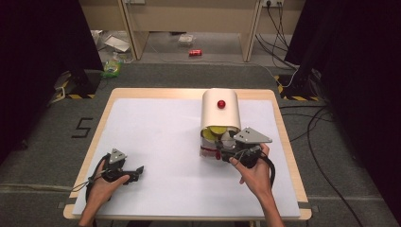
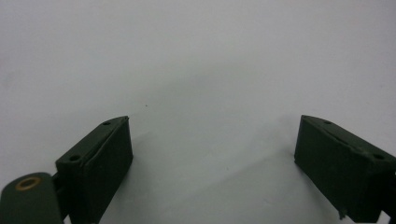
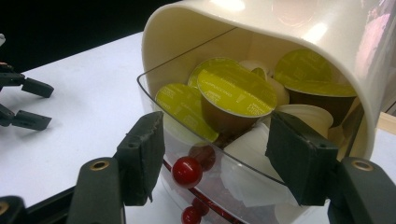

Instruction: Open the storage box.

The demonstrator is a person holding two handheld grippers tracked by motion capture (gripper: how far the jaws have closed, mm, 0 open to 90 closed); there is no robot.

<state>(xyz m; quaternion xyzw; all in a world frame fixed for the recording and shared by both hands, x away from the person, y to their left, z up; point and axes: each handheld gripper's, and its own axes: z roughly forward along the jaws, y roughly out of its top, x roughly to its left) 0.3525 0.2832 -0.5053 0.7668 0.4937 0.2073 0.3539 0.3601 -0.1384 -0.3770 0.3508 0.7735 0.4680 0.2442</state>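
Right hand-held gripper (image 3: 215, 154), at 4 o'clock on the table (image 1: 156, 142): jaws spread and holding nothing, one pad on either side of the clear drawer (image 3: 196, 154) that slides out of the cream capsule holder (image 1: 220, 109). In the right gripper view the drawer's front wall stands between the pads without either one visibly pressing on it. A red knob (image 3: 187, 171) sits on that wall, just inside the left pad. Within the drawer lie capsules with yellow-green foil lids (image 3: 236, 91) and white ones (image 3: 303, 114), heaped above the rim.

The holder stands at 1 o'clock on the table, a second red knob (image 1: 221, 104) on its top; the drawer projects from its near end, toward the person.

Left hand-held gripper (image 1: 124, 173), at 7 o'clock: jaws released and wide apart, resting low over bare white table, well apart from the holder.

Risks, as judged from this arrangement. Closing on the thin clear wall off-centre could let the pads slip from the smooth plastic. A pull on the drawer may drag the whole holder across the table, since nothing braces it. The heaped capsules could catch under the holder's arch or spill over the rim if the drawer is jerked or tilted.
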